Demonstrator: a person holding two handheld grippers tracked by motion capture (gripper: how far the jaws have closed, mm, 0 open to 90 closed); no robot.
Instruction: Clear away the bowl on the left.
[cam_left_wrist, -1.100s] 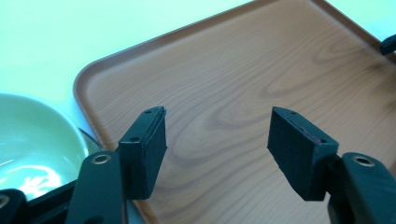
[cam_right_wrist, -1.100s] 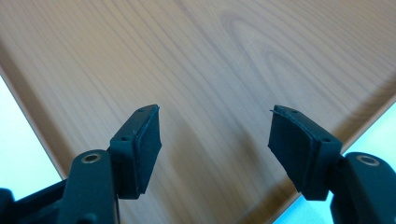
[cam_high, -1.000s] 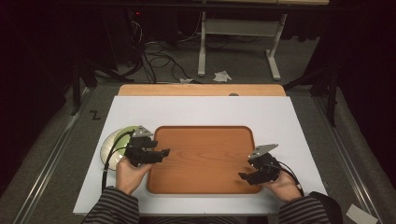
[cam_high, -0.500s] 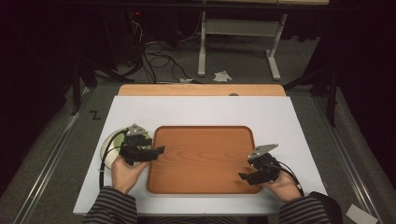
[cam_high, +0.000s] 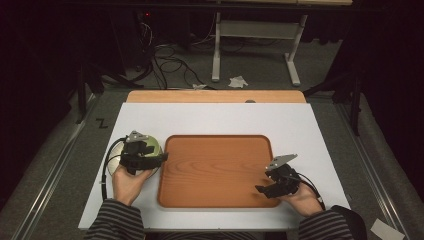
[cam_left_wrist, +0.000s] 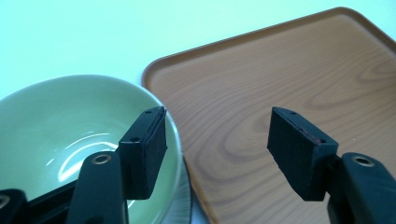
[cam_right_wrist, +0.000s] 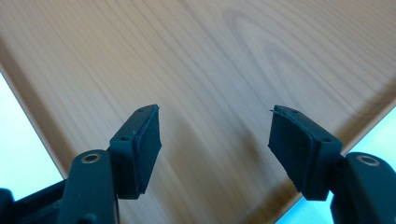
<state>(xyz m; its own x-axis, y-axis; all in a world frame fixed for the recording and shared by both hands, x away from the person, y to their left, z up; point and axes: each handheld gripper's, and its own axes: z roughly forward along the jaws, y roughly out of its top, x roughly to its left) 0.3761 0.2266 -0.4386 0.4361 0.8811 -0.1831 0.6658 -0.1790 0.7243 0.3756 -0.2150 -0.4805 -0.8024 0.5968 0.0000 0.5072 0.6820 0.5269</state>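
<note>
A wood-grain tray (cam_high: 215, 170) lies in the middle of the white table top (cam_high: 220, 117). A pale green bowl (cam_high: 152, 146) stands just left of the tray, on a plate whose rim peeks out below it. My left gripper (cam_high: 161, 158) hangs over the bowl's right rim, open and holding nothing. In the left gripper view the bowl (cam_left_wrist: 60, 126) sits under the left jaw and the tray (cam_left_wrist: 280, 84) under the right one. My right gripper (cam_high: 261, 189) is open above the tray's near right corner. The tray (cam_right_wrist: 201, 65) spreads under both jaws in the right gripper view.
A strip of bare wood (cam_high: 215, 96) runs along the table's far edge. Beyond it are cables (cam_high: 165, 55), a white frame leg (cam_high: 216, 45) and crumpled paper (cam_high: 238, 81) on the grey floor. Striped sleeves (cam_high: 115, 222) enter at the bottom.
My left gripper has slid left, from over the tray's left edge to above the bowl. The right gripper has stayed where it was.
</note>
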